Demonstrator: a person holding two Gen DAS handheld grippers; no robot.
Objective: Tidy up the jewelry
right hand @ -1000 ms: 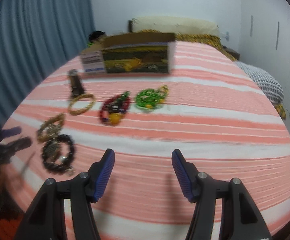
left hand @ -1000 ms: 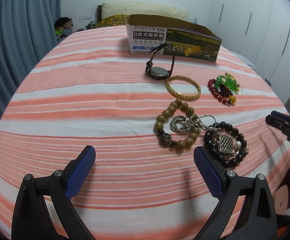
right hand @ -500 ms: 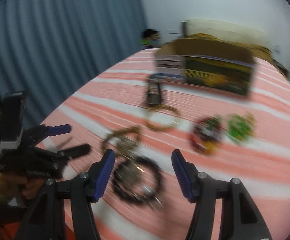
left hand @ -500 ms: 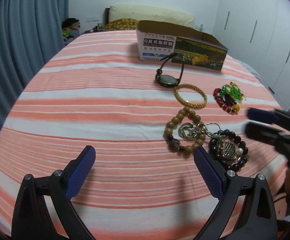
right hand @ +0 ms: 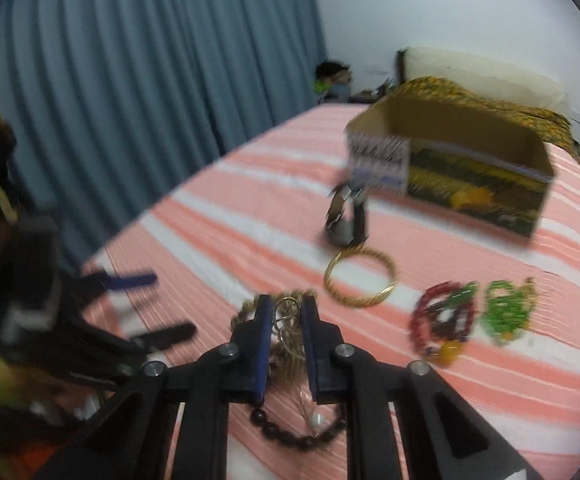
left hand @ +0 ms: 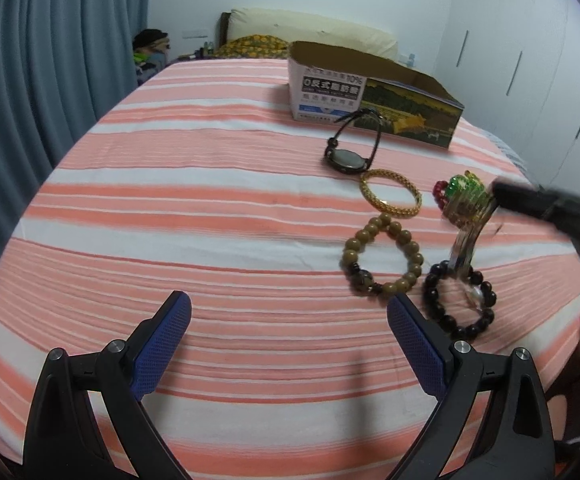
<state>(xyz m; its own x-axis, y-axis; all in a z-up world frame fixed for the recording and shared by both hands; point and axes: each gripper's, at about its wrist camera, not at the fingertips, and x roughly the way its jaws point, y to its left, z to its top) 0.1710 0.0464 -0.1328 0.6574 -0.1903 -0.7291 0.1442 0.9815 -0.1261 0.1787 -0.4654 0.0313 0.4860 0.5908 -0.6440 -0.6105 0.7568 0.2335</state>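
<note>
On the striped bedspread lie a black watch (left hand: 348,152), a gold bangle (left hand: 390,197), a brown bead bracelet (left hand: 382,258), a black bead bracelet (left hand: 460,300) and red and green bead pieces (right hand: 472,318). My right gripper (right hand: 285,320) is shut on a silver ring chain (right hand: 285,322), lifted off the bed and blurred in the left wrist view (left hand: 466,236). My left gripper (left hand: 287,332) is open and empty, low over the bed's near edge, left of the bracelets. An open cardboard box (left hand: 374,94) stands behind the watch.
Blue curtains (left hand: 49,60) hang along the left side. Pillows (left hand: 310,32) lie at the headboard and white wardrobe doors (left hand: 530,60) stand at the right. Bare striped bedspread (left hand: 189,220) stretches left of the jewelry.
My right gripper swung in over the jewelry, closed on the silver ring chain and raised it from between the brown and black bracelets. My left gripper stayed open, shifting slightly.
</note>
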